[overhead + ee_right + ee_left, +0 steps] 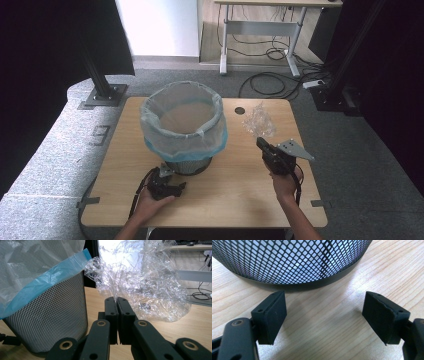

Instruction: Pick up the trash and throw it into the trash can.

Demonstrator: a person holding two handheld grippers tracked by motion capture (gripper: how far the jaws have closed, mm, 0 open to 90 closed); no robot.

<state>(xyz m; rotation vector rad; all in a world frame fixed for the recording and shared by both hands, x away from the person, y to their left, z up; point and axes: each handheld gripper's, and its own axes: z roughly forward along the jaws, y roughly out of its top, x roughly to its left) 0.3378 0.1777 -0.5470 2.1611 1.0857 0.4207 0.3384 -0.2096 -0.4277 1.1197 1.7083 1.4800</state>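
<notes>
Your right gripper [117,300] has its jaws pinched tight on a crumpled clear plastic wrap [145,282], lifted off the table [220,200] just right of the mesh bin [187,162]. The bin's liner bag [182,137] is folded over the rim. Your left gripper [324,315] rests low by the bin's base, jaws spread wide, nothing between them.

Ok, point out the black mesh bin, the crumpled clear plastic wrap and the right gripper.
black mesh bin [57,315], right gripper view, its mesh wall
crumpled clear plastic wrap [150,282], right gripper view, its middle
right gripper [117,300], right gripper view, fingertips
</notes>
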